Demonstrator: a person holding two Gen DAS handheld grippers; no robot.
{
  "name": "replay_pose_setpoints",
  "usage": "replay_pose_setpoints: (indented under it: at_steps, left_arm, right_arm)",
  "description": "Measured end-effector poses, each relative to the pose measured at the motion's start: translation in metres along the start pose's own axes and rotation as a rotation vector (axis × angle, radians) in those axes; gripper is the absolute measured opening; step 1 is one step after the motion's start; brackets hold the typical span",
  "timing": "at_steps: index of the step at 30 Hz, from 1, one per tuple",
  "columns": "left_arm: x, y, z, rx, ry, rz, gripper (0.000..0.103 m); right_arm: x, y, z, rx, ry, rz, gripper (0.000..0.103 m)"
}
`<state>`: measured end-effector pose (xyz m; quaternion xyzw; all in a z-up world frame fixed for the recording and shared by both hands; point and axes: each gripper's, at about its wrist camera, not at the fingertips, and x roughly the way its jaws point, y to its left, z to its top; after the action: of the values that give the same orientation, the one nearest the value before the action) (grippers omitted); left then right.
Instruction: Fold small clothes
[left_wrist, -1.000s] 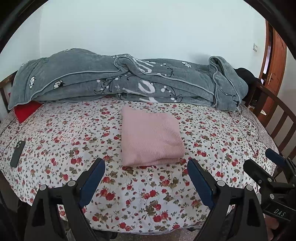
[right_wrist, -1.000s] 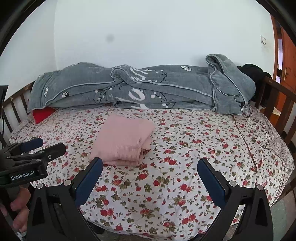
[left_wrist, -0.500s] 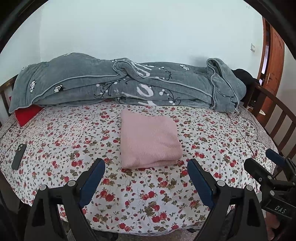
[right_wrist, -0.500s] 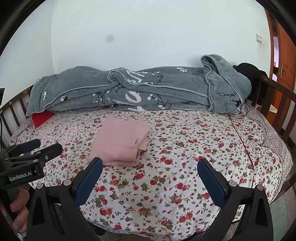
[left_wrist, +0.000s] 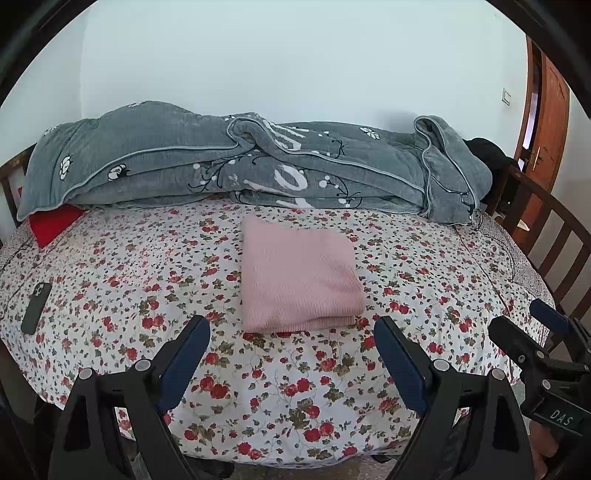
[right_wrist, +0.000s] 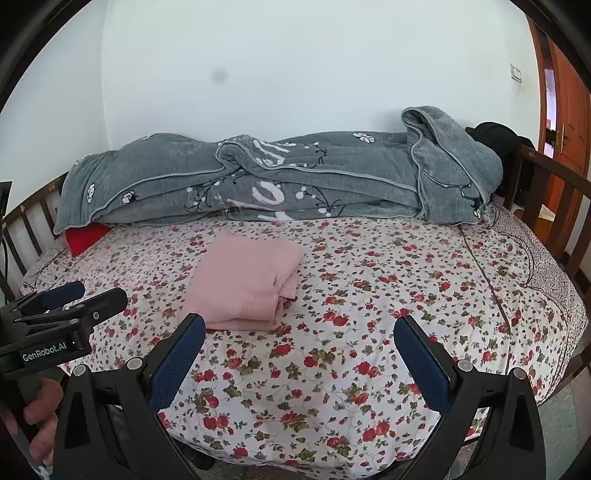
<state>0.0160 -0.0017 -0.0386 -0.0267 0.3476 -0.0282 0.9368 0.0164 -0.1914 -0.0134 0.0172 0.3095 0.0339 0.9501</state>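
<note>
One folded pink garment lies near the middle of the bed, on the floral sheet, well apart from both grippers. One grey blanket is heaped along the far wall, one red cushion shows only a corner from under it, and one dark phone lies by the bed's left edge. Two grippers hover at the near edge: the left gripper and the right gripper both have fingers spread wide, empty. A dark heap beyond the blanket's right end is hard to make out. Bare sheet surrounds the garment; wooden rails bound the bed's ends.
</note>
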Motion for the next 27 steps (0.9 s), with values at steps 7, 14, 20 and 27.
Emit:
replay_pose_setpoints:
  at_steps: [7, 14, 20, 27]
  left_arm:
    - [-0.0005, 0.0000, -0.0005, -0.002, 0.000, -0.002, 0.090]
    - [-0.0007, 0.0001, -0.0009, -0.001, -0.001, -0.001, 0.090]
    - [0.0003, 0.0014, -0.0025, -0.002, 0.002, -0.005, 0.090]
    - [-0.0001, 0.0011, -0.0017, -0.002, 0.001, -0.005, 0.090]
  right_arm:
    - [0.0007, -0.0010, -0.0032, 0.006, 0.005, -0.003, 0.100]
    - [0.0002, -0.0025, -0.0040, 0.012, 0.004, -0.002, 0.100]
    - [0.0009, -0.0027, -0.0050, 0.015, 0.008, 0.000, 0.100]
    - [0.0005, -0.0019, -0.0063, 0.021, 0.006, 0.001, 0.100]
